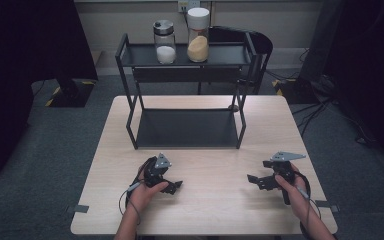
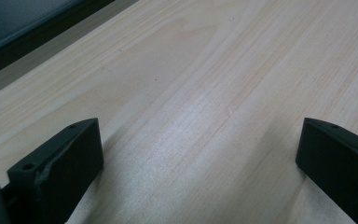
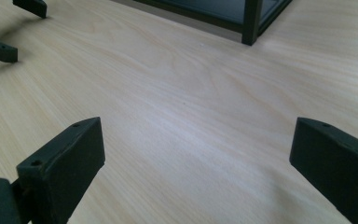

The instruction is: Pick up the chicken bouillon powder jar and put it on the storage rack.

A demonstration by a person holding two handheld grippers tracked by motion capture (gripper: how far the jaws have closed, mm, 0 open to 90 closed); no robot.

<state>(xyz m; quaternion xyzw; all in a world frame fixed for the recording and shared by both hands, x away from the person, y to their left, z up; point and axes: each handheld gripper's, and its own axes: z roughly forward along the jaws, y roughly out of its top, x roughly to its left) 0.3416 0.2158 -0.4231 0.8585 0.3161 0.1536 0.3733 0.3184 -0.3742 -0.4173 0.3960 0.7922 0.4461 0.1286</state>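
Observation:
A black two-level metal rack [image 1: 187,85] stands at the back of the light wooden table [image 1: 205,210]. On its top shelf a glass jar of white grains [image 1: 164,42] with a dark lid stands left of a taller jar of tan powder [image 1: 198,35] with a white lid. My left gripper [image 1: 176,186] rests low over the table front left, open, nothing between its jaws [image 2: 200,154]. My right gripper [image 1: 255,181] is front right, open and empty [image 3: 196,154], pointing toward the left one. The left gripper's fingertips [image 3: 0,49] appear at the top left of the right gripper view.
The rack's lower shelf [image 1: 187,127] lies flat on the table and holds nothing. One rack leg [image 3: 251,21] stands ahead of the right gripper. Grey carpet [image 1: 55,150] surrounds the table, with cables [image 1: 325,107] and dark equipment at the right.

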